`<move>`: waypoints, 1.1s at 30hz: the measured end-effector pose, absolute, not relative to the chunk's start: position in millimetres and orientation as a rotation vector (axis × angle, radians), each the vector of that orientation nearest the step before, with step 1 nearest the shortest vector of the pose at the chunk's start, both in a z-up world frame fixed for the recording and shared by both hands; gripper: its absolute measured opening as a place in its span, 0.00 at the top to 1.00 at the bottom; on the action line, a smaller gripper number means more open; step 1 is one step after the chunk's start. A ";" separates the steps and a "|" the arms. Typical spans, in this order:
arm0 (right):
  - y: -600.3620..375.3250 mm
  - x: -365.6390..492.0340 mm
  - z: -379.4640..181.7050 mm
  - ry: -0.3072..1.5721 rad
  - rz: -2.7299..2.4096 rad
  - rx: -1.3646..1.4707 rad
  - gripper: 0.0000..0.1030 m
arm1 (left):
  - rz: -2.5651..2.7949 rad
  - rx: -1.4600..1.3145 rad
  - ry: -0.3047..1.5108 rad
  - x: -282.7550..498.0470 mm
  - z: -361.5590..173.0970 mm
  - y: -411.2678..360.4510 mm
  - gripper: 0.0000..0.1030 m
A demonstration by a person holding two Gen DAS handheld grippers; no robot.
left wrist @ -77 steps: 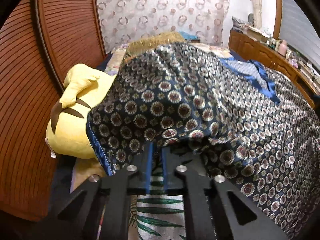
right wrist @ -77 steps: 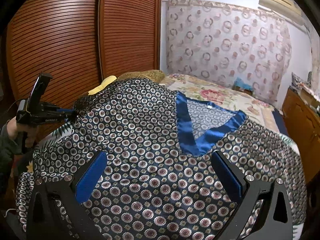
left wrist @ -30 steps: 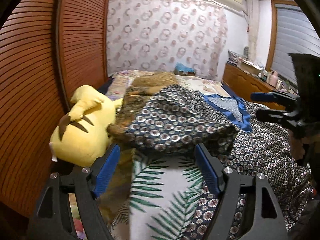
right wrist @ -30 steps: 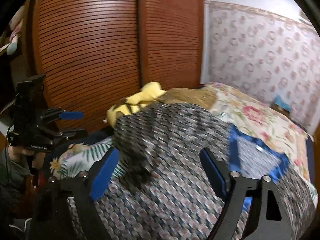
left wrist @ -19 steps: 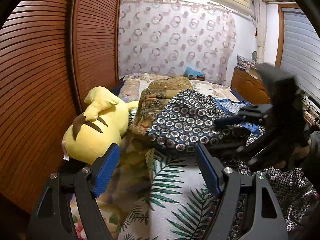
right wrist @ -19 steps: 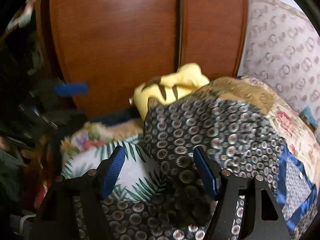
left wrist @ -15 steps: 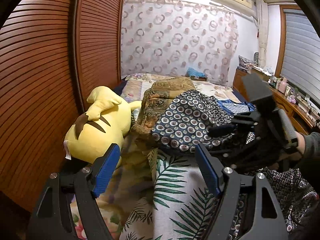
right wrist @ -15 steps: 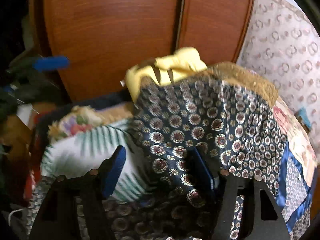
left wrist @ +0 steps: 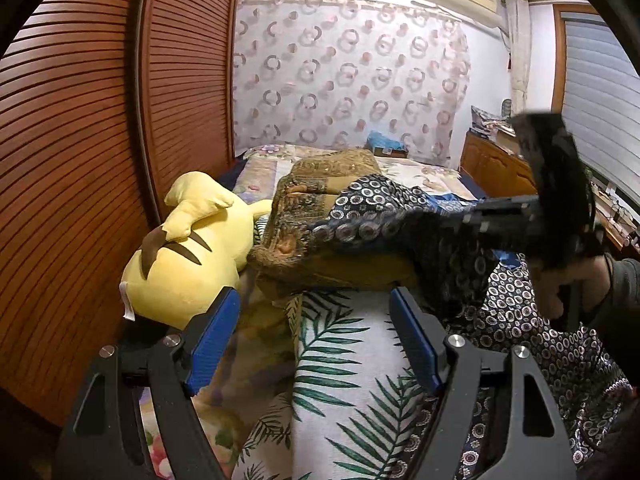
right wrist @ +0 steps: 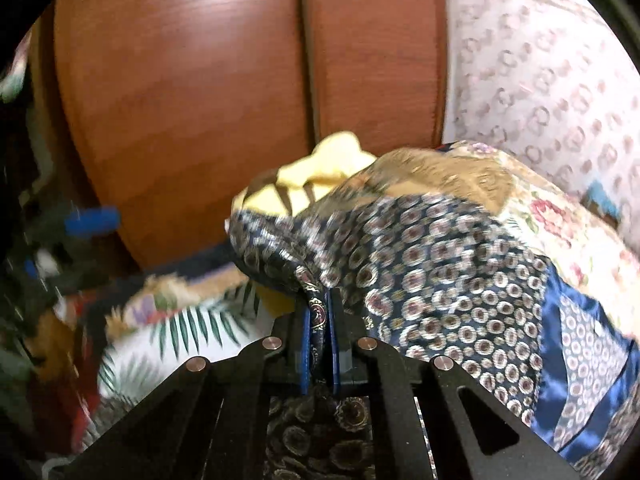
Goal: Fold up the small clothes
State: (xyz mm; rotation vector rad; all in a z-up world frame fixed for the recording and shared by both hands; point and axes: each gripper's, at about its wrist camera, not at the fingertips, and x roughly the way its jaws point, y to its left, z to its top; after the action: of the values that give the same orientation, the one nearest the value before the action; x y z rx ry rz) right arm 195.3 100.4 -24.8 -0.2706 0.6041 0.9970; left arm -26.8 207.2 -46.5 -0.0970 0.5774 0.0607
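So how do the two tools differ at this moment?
The left tool stands wide open with nothing between its blue pads, over the leaf-print bedding. The right tool has just closed and is shut on a fold of the patterned garment. The left touches no cloth; the right pinches it. Both have black frames and blue pads.

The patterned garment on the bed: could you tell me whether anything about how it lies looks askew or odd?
Yes. The patterned garment is not flat: one edge is bunched and pinched in the right hand-held gripper, and it drapes over the brown-gold cushion beside the yellow plush toy. The left hand-held gripper is open, holding nothing.
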 end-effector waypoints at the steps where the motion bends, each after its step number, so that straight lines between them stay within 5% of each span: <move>1: 93.1 198.5 -23.3 0.603 0.986 -0.224 0.93 | 0.056 -0.094 0.580 -25.3 -47.0 205.1 0.24; 16: 9.6 219.2 -49.0 0.641 0.619 -0.093 0.92 | -0.003 -0.066 0.589 -3.6 -46.0 178.7 0.24; 24: 10.3 213.6 -43.4 0.659 0.626 -0.172 0.54 | -0.049 -0.031 0.605 34.6 -43.7 157.1 0.24; 29: -14.1 214.7 -44.0 0.704 0.604 -0.218 0.51 | -0.096 -0.027 0.623 61.0 -46.7 142.9 0.25; 33: -28.3 224.6 -61.1 0.758 0.575 -0.267 0.51 | -0.134 -0.055 0.666 84.0 -55.4 139.0 0.41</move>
State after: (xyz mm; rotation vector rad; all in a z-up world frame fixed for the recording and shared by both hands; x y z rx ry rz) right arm 224.6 -28.3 -61.1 -0.2670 0.7576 0.5747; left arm 84.0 139.0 -55.4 -0.0549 0.6664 -0.1337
